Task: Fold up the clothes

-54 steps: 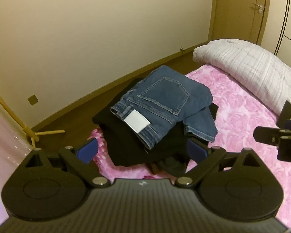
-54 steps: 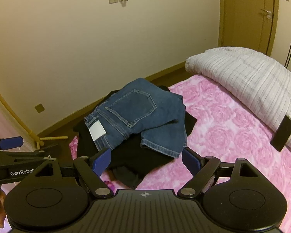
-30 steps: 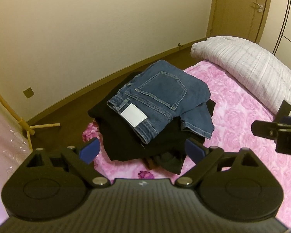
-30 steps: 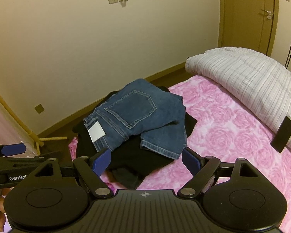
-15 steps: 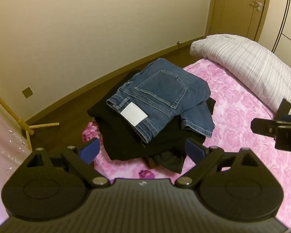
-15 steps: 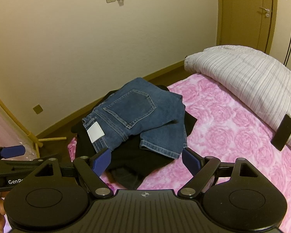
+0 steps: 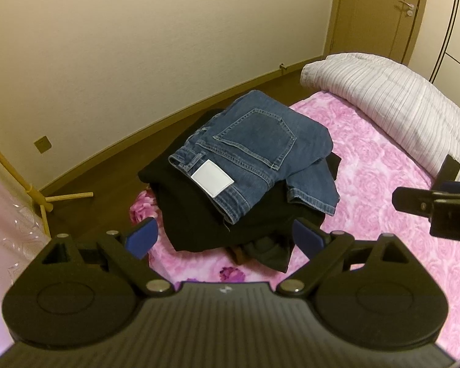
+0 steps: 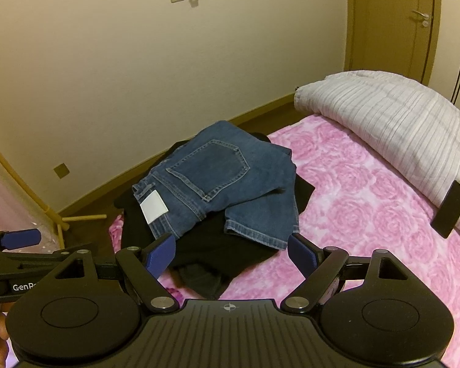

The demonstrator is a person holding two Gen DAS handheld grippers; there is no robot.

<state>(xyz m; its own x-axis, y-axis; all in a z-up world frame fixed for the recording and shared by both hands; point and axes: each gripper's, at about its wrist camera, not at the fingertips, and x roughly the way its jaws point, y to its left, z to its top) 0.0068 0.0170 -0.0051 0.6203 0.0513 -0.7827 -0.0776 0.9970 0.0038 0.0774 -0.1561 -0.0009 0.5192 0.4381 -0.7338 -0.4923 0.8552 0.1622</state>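
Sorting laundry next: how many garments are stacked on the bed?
2 visible: folded blue denim jeans on top, a black garment underneath near the pink floral bedspread's corner. More may be hidden beneath.

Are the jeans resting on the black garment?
Touching. The left wrist view shows the jeans lying directly on the black garment, with no gap at their overlapping edges.

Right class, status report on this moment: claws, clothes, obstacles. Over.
Left claw open, empty. Right claw open, empty. Folded jeans atop black garments at bed corner. Nothing in the way.
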